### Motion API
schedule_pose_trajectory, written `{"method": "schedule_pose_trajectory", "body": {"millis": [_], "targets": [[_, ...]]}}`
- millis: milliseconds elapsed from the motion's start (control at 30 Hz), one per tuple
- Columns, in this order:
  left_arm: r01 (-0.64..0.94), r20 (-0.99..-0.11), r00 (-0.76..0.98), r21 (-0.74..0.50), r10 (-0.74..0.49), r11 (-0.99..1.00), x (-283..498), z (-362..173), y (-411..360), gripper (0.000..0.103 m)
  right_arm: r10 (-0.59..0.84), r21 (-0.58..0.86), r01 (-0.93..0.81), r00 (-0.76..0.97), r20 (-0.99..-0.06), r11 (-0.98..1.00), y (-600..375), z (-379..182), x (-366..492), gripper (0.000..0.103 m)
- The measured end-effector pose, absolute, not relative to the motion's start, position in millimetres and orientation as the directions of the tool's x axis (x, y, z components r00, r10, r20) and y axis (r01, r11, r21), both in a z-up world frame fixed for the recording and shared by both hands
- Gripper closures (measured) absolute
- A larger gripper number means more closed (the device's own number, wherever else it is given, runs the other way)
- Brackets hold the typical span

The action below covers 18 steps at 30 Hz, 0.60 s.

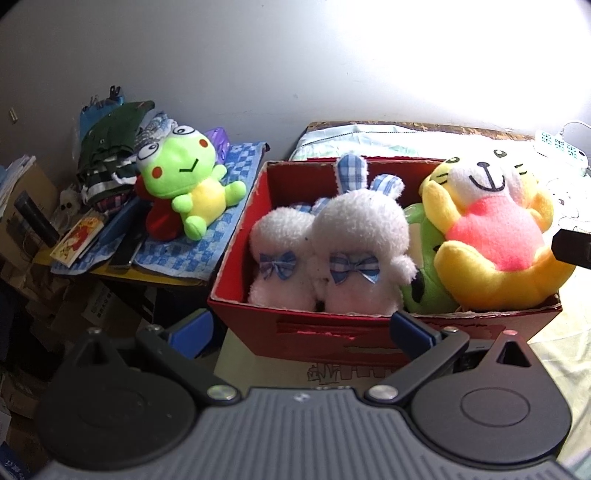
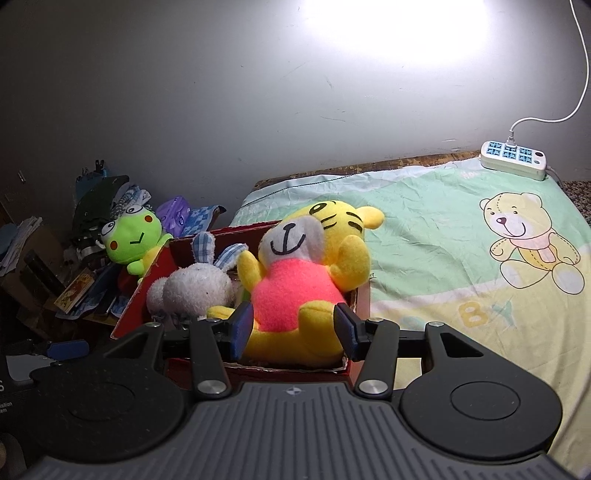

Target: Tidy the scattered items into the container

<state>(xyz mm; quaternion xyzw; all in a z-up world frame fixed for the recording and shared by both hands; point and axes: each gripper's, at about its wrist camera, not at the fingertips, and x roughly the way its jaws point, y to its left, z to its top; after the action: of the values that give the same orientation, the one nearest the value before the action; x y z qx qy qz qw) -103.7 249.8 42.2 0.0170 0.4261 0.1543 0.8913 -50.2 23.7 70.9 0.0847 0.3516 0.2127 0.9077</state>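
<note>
With the yellow tiger toy [image 2: 295, 291] seated in the red box [image 2: 136, 306] at frame centre, the right gripper [image 2: 293, 326], jaws half open astride it without pressing, is best drawn back cleanly, while the left gripper [image 1: 303, 328], wide open and empty, is kept clear.

Grey wall [image 2: 184, 92], glaring light patch [image 2: 399, 22]

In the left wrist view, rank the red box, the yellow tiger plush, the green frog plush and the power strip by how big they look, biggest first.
1. red box
2. yellow tiger plush
3. green frog plush, though it sits farther back, so its true size against the tiger is unsure
4. power strip, farthest away and partly cut off by the fisheye edge
</note>
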Motion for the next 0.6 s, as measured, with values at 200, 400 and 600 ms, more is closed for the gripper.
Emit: {"method": "schedule_pose_trajectory", "body": {"millis": [200,400,600], "targets": [[-0.229,-0.762,0.592,0.154,0.263,0.961,-99,44,249,0.001,0.422,0.282,-0.315,0.672,-0.608,0.906,26,73,-56,0.049],[-0.205,-0.772,0.59,0.139,0.236,0.969,-94,43,254,0.001,0.42,0.267,-0.324,0.665,-0.618,0.907,38,72,-61,0.047],[-0.185,-0.786,0.576,0.141,0.224,0.973,-90,39,260,0.001,0.414,0.27,-0.314,0.664,-0.622,0.91,46,70,-65,0.046]]}}
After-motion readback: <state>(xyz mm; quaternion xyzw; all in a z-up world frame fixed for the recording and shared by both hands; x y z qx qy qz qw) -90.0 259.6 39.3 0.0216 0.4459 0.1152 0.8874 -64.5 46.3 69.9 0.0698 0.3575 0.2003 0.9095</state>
